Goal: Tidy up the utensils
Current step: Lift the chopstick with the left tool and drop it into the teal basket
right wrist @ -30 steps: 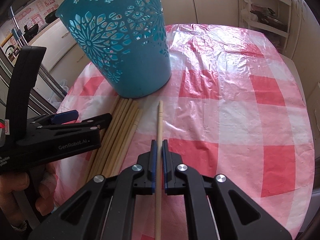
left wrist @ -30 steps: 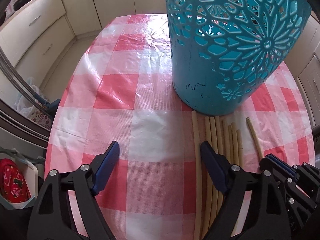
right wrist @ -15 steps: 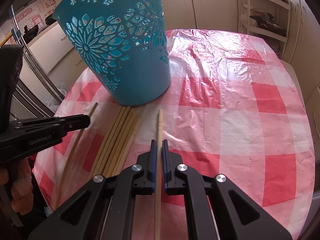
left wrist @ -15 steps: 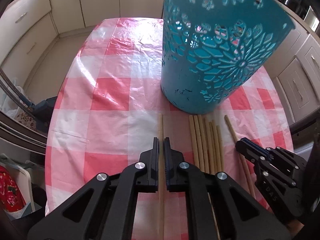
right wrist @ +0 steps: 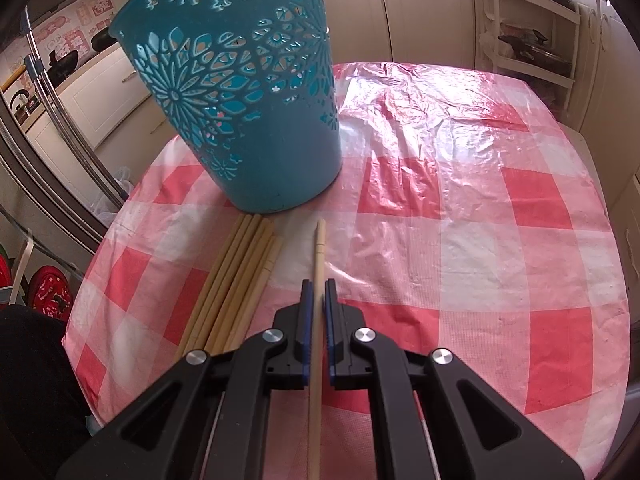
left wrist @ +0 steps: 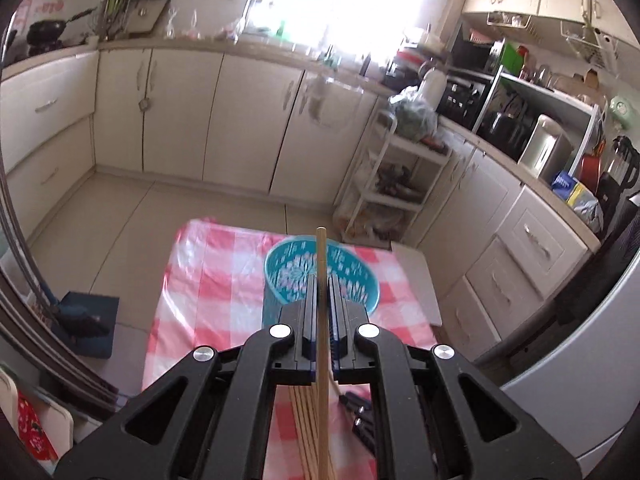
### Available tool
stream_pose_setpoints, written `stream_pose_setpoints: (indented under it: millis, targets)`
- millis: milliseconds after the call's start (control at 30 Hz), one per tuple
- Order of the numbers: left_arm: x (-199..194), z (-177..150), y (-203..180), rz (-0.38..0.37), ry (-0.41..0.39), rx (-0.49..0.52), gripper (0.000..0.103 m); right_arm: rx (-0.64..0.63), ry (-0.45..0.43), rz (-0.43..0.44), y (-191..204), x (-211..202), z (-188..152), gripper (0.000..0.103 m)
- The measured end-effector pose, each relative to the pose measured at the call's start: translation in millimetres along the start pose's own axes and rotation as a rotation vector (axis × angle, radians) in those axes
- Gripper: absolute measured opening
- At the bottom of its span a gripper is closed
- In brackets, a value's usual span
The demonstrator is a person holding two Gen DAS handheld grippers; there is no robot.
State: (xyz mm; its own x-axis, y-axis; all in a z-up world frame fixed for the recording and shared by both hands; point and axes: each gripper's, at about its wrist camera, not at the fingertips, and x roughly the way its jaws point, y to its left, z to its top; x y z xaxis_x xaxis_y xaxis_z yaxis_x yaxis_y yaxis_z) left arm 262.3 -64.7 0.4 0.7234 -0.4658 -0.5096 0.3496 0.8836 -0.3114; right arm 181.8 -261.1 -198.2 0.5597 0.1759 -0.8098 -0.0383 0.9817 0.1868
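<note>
In the left wrist view my left gripper [left wrist: 320, 280] is shut on a wooden chopstick [left wrist: 321, 252] and held high above the table, the stick's tip over the open top of the teal cut-out basket [left wrist: 352, 292]. Several loose chopsticks [left wrist: 304, 432] lie far below it. In the right wrist view my right gripper [right wrist: 316, 288] is shut on another chopstick [right wrist: 319, 248], low over the pink checked tablecloth [right wrist: 460, 240]. The teal basket [right wrist: 256, 120] stands just beyond, with a bundle of chopsticks [right wrist: 236, 276] lying to the left of the held one.
Cream kitchen cabinets [left wrist: 208, 120] run along the far wall, and a white shelf trolley [left wrist: 392, 184] stands past the table's far corner. A refrigerator [left wrist: 592, 360] is at the right. A person's dark sleeve [right wrist: 36, 380] fills the lower left of the right wrist view.
My left gripper shut on one chopstick from the table, then rose high with it and tilted up, so it now looks down on the basket. The right gripper kept still, holding its chopstick.
</note>
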Motion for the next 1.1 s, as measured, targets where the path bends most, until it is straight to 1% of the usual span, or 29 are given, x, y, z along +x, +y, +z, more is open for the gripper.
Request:
stream_pose_setpoints:
  millis: [100, 167, 233, 300, 367, 433, 600, 733, 833, 900, 967, 1000, 1033, 1067, 1100]
  targets:
    - [-0.8, 34.3, -12.5, 0.004, -0.118, -0.020, 0.005, -0.007, -0.004, 0.001, 1.2, -0.2, -0.3, 0.009]
    - [5.6, 50.7, -18.3, 0.028, -0.182, -0.035, 0.005, -0.012, -0.008, 0.006, 2.4, -0.1, -0.5, 0.013]
    - [11.5, 64.7, -25.2, 0.068, -0.244, -0.037, 0.005, -0.020, -0.011, 0.010, 4.5, -0.2, -0.8, 0.018]
    - [22.1, 74.5, -29.1, 0.102, -0.287, -0.044, 0.005, -0.034, -0.014, 0.012, 7.8, -0.1, -1.4, 0.022]
    - [43.5, 75.7, -28.3, 0.134, -0.309, -0.047, 0.005, -0.047, -0.017, 0.016, 11.2, 0.2, -1.8, 0.030]
    - [60.3, 76.1, -27.9, 0.157, -0.330, -0.059, 0.005, -0.057, -0.018, 0.015, 13.5, 0.4, -2.0, 0.034]
    - [96.9, 68.2, -18.5, 0.204, -0.323, -0.091, 0.005, -0.051, -0.016, 0.028, 12.2, 0.5, -2.0, 0.036]
    - [121.8, 48.1, -12.8, 0.234, -0.292, -0.068, 0.005, -0.036, -0.009, 0.049, 10.1, 0.2, -1.2, 0.036]
    - [136.9, 32.8, -9.1, 0.255, -0.235, -0.041, 0.005, -0.028, -0.001, 0.062, 8.5, 0.4, -0.4, 0.036]
    - [143.4, 21.1, -6.0, 0.275, -0.183, -0.023, 0.005, -0.022, 0.005, 0.065, 5.7, 0.2, 0.9, 0.032]
    - [146.4, 10.9, -4.6, 0.280, -0.133, -0.002, 0.008, 0.001, 0.011, 0.074, 0.6, 0.5, 2.1, 0.025]
    - [144.8, 5.4, -3.5, 0.285, -0.114, 0.009, 0.010, 0.015, 0.014, 0.079, -1.7, 0.7, 2.5, 0.023]
    - [141.6, 2.1, -3.1, 0.293, -0.102, 0.018, 0.019, 0.028, 0.018, 0.087, -4.5, 1.0, 3.0, 0.020]
    - [136.3, -1.9, -1.5, 0.301, -0.093, 0.025, 0.033, 0.038, 0.020, 0.091, -6.6, 1.1, 3.4, 0.018]
    - [128.4, -5.3, 0.6, 0.309, -0.095, 0.026, 0.040, 0.041, 0.021, 0.089, -7.6, 1.4, 3.6, 0.016]
